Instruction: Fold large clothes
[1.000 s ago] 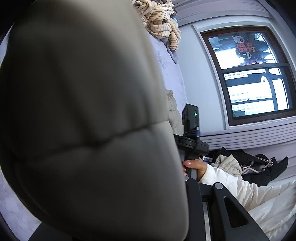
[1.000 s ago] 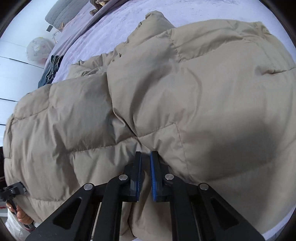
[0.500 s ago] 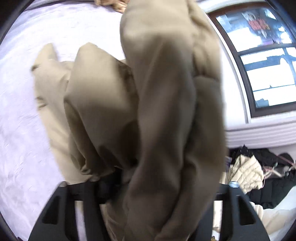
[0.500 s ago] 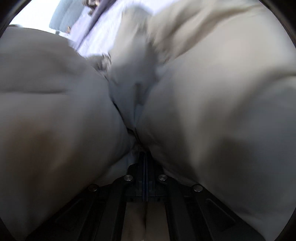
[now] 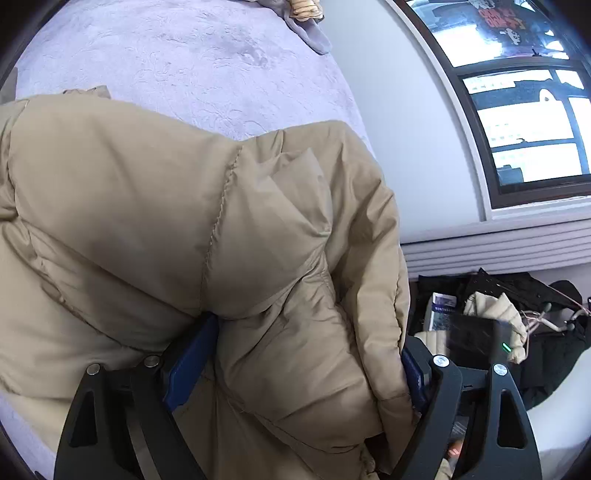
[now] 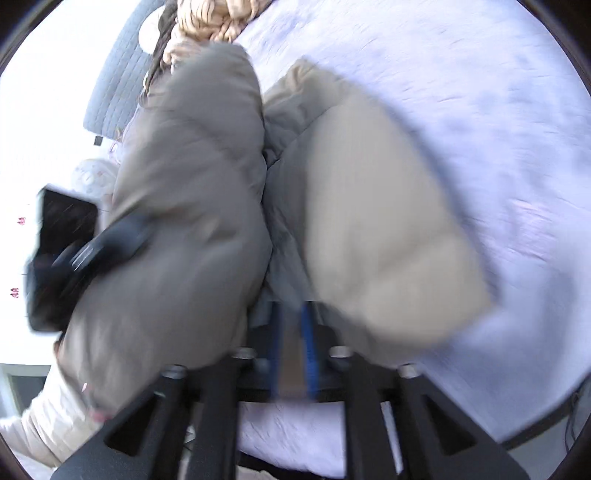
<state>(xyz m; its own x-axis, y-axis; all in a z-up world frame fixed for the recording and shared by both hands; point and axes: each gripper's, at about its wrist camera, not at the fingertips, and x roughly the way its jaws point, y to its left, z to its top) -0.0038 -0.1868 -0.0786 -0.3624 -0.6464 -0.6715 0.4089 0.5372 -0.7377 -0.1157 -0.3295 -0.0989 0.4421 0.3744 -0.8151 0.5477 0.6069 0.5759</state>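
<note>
Nearest the left camera, the left tongs (image 5: 295, 369) stand wide apart, with a thick roll of the tan quilted puffer jacket (image 5: 155, 229) bulging between the blue pads; the pads reach both flanks of the fabric, but whether they truly pinch it I cannot tell. In the blurred right view, the right tongs (image 6: 291, 347) are nearly together, a thin strip of the jacket (image 6: 388, 229) clamped between their blue pads.

The jacket lies bunched on the lavender textured bedspread (image 5: 192, 62), doubled into two puffy lobes with a crease between them, so a first fold looks made, though loosely. Flattening, squaring the edges and a further fold seem left.

Beyond, a striped cream garment (image 5: 304, 7) sits at the far edge of the bed, a dark-framed window (image 5: 524, 110) fills the wall, and a heap of dark and cream clothes (image 5: 498, 310) lies below it.

Half a second ago the jacket hung lifted and filled both views; now it has come down onto the bed, and the left tongs have opened wider.
</note>
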